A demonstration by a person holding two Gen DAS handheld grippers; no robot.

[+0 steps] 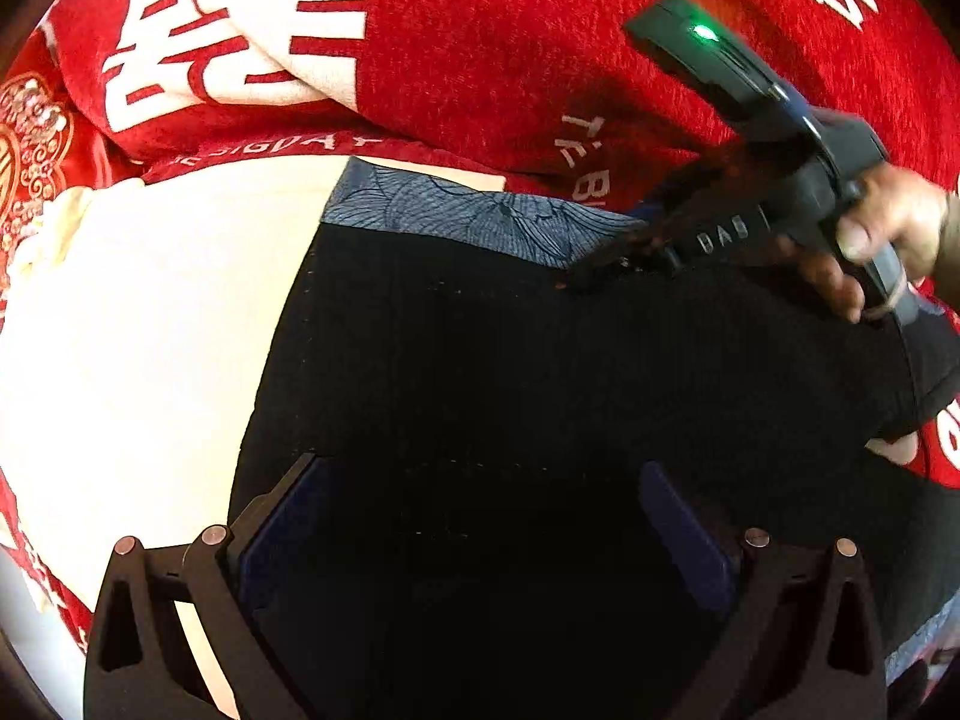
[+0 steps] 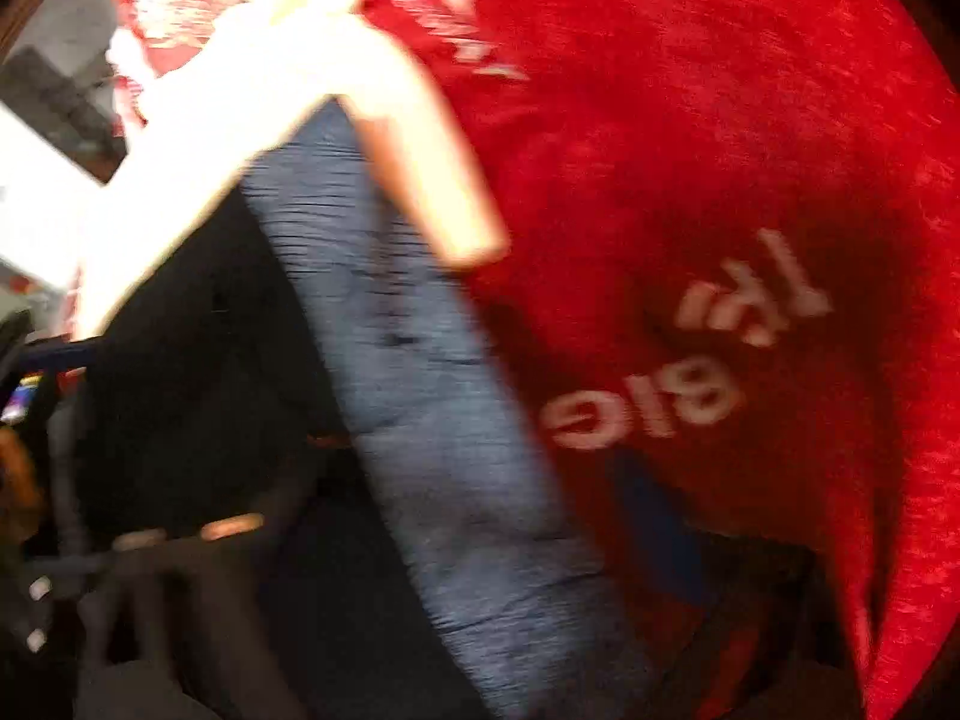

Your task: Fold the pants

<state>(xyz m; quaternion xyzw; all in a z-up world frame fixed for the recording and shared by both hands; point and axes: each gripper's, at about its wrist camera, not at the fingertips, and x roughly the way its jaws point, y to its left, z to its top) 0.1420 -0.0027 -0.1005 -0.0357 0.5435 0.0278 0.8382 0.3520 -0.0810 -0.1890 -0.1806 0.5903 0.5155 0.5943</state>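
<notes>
Red plush blanket with white lettering spread as the working surface, a cream cloth at left. Black soft-fabric pants lying flat across the middle, the blue floral-patterned waistband at the far edge. Left gripper hovering low over the near cloth, jaws spread wide, holding nothing. Right gripper down at the waistband's right end, jaws partly closed; whether pinching fabric, cannot tell. Probably light, limp, apt to slide and sag; best taken at the firmer waistband corners.
</notes>
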